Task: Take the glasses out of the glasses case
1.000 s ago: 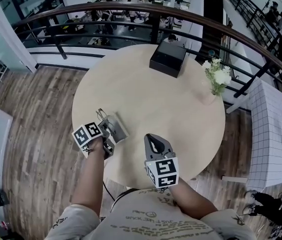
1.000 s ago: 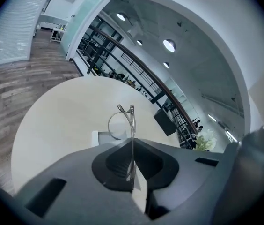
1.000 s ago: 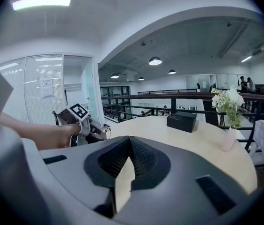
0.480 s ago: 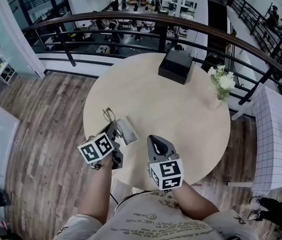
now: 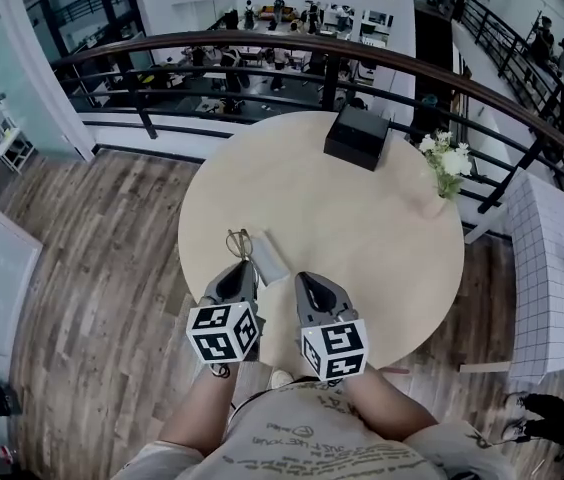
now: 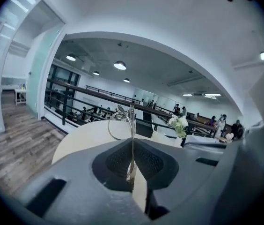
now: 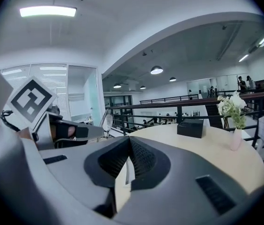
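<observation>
1. my left gripper [image 6: 132,159] is pinched shut on a thin wire arm of the glasses [image 6: 121,124]. the lens rim pokes out past my tips, away from me.
2. the glasses seem to be out of the case [image 5: 270,257], which lies just to their right on the table [image 5: 382,218], its long axis slanting away.
3. my right gripper [image 7: 129,165] is closed on nothing, near the case's near end.
4. there's no writing i can read.

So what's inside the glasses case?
Nothing visible: the glasses are outside, pinched in the left gripper, beside the glasses case. The head view shows only its pale surface; its interior cannot be made out.
</observation>
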`<state>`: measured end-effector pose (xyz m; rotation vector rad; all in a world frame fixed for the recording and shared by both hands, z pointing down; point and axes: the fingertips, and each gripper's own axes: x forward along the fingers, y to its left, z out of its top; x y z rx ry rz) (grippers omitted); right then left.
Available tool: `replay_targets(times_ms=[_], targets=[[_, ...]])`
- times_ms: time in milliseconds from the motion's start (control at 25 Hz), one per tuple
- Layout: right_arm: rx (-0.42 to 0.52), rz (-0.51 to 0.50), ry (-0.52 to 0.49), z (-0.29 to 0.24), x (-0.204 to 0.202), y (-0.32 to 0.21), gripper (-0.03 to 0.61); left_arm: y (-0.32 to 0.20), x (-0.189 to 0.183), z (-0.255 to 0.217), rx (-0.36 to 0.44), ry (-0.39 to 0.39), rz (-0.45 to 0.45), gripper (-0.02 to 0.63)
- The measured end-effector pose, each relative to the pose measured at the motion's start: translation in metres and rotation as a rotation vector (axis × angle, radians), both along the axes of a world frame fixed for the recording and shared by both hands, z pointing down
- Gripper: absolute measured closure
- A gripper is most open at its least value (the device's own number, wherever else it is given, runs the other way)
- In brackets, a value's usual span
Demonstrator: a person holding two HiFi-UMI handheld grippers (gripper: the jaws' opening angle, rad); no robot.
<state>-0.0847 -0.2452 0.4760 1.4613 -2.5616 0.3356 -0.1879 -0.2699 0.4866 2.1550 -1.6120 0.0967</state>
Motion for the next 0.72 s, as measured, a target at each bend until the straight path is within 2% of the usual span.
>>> replay_targets(times_ms=[120, 720], targets=[[0.021, 0.008, -0.017, -0.008, -0.006, 0.003, 0.565, 0.011, 0.003, -0.006, 0.043, -0.066, 0.023, 0.597], [0.016, 0.013, -0.052, -0.013, -0.022, 0.017, 0.565, 0.036, 0.005, 0.003, 0.056, -0.136, 0.065, 0.595]])
